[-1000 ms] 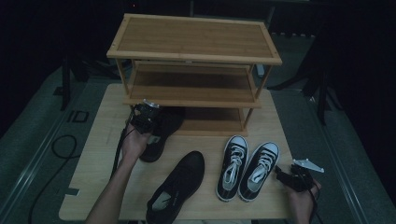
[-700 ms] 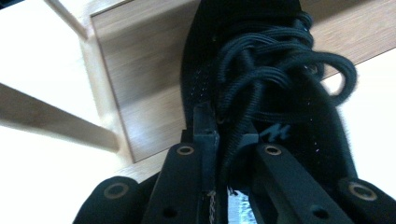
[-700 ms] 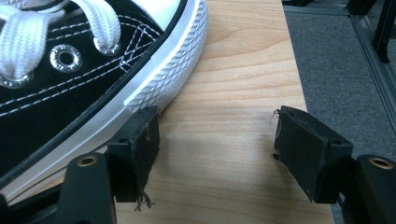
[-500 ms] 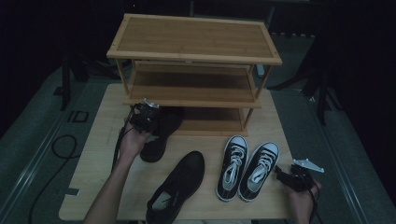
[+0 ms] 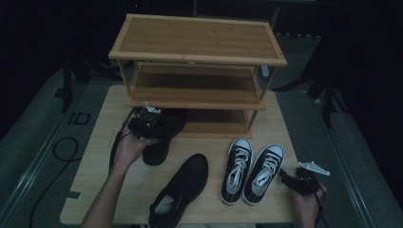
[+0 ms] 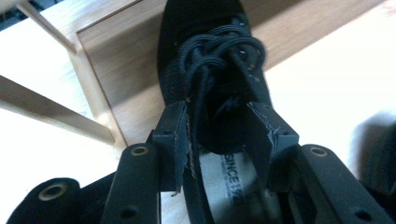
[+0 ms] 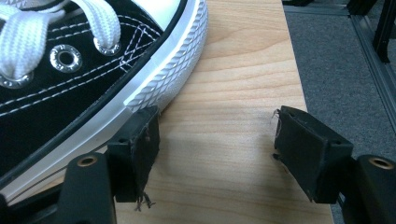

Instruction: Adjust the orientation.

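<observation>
The left gripper (image 6: 219,135) has just been opening, its jaws now spread around the tongue and laces of the black lace-up shoe (image 5: 161,135), whose toe sits under the wooden three-tier rack's (image 5: 199,57) bottom shelf. The right gripper (image 7: 215,154) rests spread beside the black-and-white canvas sneaker (image 7: 70,60).

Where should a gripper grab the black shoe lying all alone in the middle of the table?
Probably the black shoe by the rim of its opening near the heel, coming from above. That opening faces up and nothing crowds it, so one jaw can slip inside and one outside.
</observation>
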